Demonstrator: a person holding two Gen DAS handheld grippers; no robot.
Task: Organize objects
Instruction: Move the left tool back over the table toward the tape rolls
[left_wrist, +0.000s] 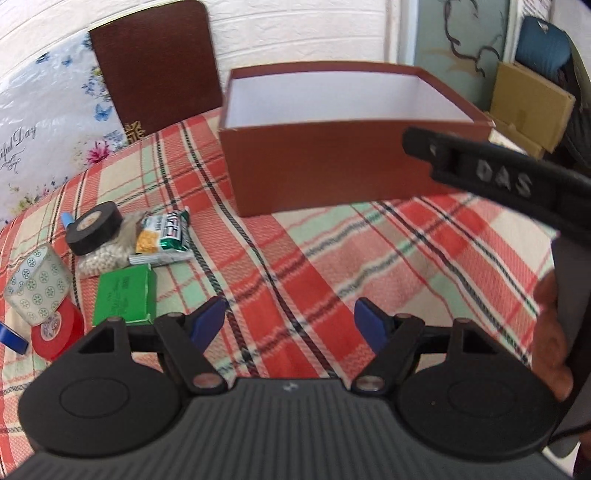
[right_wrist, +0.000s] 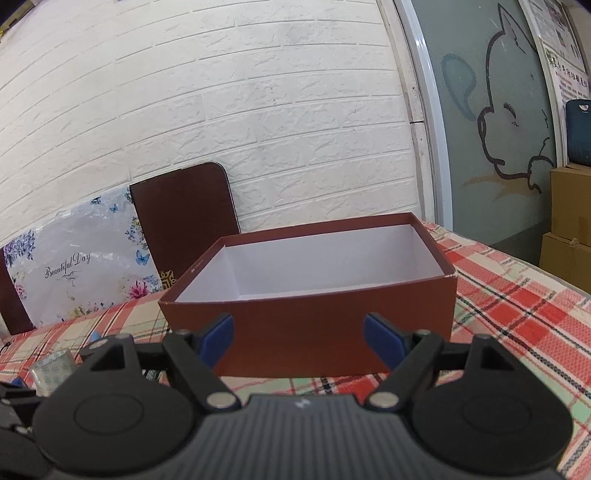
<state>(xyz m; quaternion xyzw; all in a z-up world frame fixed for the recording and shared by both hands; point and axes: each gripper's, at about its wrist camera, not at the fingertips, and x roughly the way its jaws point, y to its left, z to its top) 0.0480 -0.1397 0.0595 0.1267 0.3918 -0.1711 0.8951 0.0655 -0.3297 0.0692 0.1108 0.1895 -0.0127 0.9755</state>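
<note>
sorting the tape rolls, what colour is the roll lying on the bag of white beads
Black tape roll, with a pale core. It shows best in the left wrist view.

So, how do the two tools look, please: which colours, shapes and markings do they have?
Both look alike. The left tool and the right tool each have two blue finger pads on black linkage arms with silver pivot pins, two round black discs, and a dark grey ribbed body with a small pale mark. Seen from the left wrist, the right tool's black arm carries raised letters "DAS". A bare hand shows there; no sleeve is visible.
</note>
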